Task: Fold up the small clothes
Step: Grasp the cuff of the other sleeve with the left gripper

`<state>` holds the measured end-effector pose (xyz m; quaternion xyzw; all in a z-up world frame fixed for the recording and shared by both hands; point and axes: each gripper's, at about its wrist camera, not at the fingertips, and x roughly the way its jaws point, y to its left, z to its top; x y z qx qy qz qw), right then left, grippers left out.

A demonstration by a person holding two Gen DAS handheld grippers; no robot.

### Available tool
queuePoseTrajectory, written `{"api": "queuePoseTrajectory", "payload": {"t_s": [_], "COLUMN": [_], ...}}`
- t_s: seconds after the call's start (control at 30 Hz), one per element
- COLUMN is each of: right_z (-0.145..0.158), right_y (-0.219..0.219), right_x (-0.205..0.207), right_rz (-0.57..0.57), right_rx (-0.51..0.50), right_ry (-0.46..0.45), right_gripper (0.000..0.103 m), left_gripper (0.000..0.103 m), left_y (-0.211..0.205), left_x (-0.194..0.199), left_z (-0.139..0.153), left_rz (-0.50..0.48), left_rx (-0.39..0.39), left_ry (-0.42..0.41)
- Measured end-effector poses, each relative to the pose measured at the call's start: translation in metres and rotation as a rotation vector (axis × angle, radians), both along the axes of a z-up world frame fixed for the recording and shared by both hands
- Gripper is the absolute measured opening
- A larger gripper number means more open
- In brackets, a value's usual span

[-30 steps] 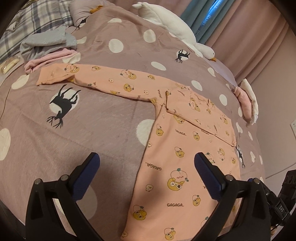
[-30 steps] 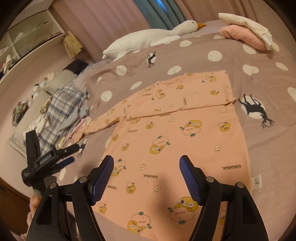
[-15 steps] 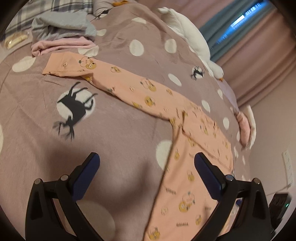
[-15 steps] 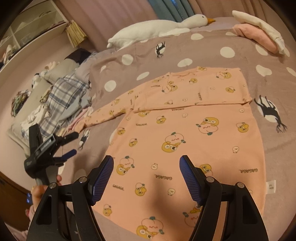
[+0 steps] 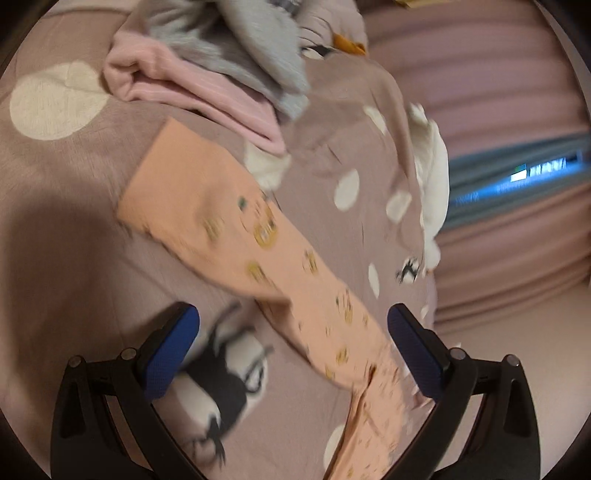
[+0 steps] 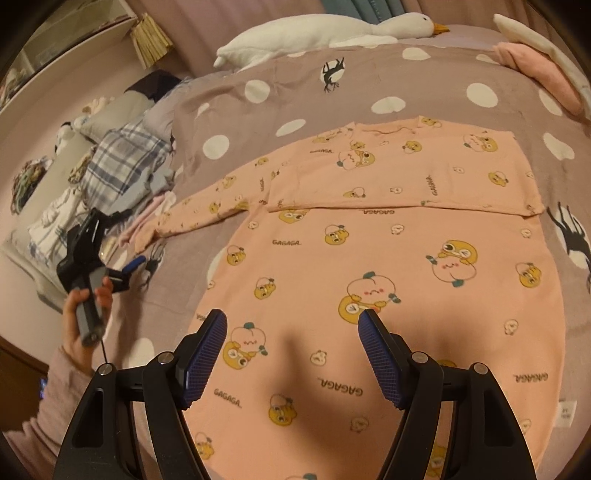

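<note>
- The word "GAGAGA" is printed many times on the peach shirt (image 6: 388, 266), in dark letters between the cartoon pictures.
- Some of these words are seen upside down or on their side.
- A small white tag (image 6: 565, 412) is sewn at the near right edge of the shirt; its marks are too small to be read.

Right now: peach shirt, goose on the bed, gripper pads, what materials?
Peach shirt: thin printed knit, probably cotton; matte, lies limp with soft creases. Goose: white plush, stuffed; fuzzy, rounded. Pads of the right gripper: blue, fine grid texture, likely rubber or textured plastic.
</note>
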<state>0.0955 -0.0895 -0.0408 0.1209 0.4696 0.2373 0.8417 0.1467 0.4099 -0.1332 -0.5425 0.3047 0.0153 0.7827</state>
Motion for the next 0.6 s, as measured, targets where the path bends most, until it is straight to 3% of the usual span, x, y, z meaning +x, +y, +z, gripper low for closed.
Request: {"api": "queuePoseTrajectory", "payload": {"t_s": [0.1, 0.2, 0.33, 0.43, 0.5, 0.6], "right_z": [-0.004, -0.008, -0.014, -0.015, -0.017, -0.019], "right_y": [0.001, 0.002, 0.001, -0.002, -0.005, -0.011], "right_x": [0.006, 0.01, 0.012, 0.012, 0.012, 0.013], "right_rz": [0.004, 0.003, -0.002, -0.008, -0.013, -0.024], "right_rx": [-0.004, -0.003, -0.002, -0.005, -0.004, 0.009], "right_ry": [0.01, 0.024, 0.043, 0.045, 0.046, 0.057], "right_gripper": [0.074, 0.074, 0.074, 0.074, 0.074, 0.074], "left_gripper": [0.102, 0.102, 0.094, 0.068, 0.041, 0.017], "left_y": [0.017, 0.024, 0.031, 0.033, 0.033, 0.034], "left_x": [0.003, 0.012, 0.023, 0.03, 0.032, 0.028], "left_z": [-0.007, -0.003, -0.005, -0.005, -0.009, -0.011], "left_rz": [0.052, 0.072, 0.128, 0.156, 0.166, 0.167], "left_rx": [-0.059, -0.051, -0.023, 0.026, 0.046, 0.084], "left_ry": [-0.033, -0.043, 0.01, 0.085, 0.126, 0.198]}}
